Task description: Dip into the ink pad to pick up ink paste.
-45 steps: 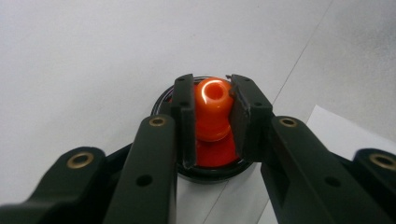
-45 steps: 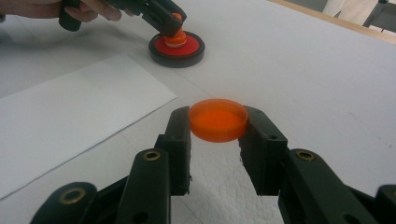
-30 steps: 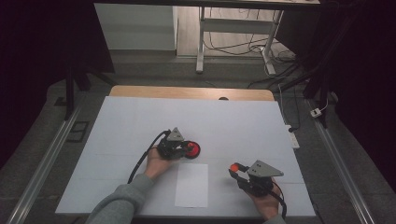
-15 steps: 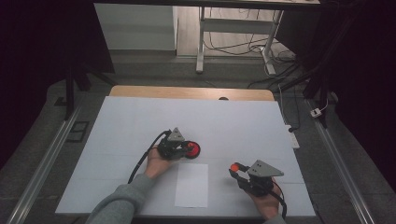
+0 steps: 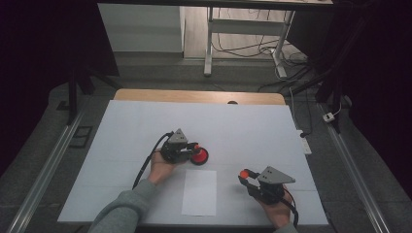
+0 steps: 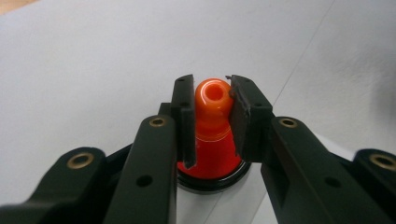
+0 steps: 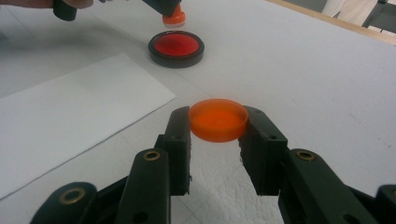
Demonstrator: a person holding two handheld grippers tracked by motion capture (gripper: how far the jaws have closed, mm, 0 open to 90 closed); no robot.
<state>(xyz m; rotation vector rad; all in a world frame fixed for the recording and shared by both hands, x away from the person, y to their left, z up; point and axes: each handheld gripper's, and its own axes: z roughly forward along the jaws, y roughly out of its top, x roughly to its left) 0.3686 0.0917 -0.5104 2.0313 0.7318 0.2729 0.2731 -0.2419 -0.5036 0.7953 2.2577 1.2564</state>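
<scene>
At the middle of the white table (image 5: 121, 145), an orange stamp (image 6: 214, 122) is clamped by its knob between the jaws of the left gripper (image 6: 212, 109) and is held above a round ink pad (image 7: 176, 48) with a black rim and red centre. In the right gripper view the stamp is seen raised just clear of the pad. Near the right edge, an orange cap (image 7: 218, 119) is clamped between the jaws of the right gripper (image 7: 218, 135), off the table. A white sheet of paper (image 5: 199, 191) lies between the two hands, near the front edge.
</scene>
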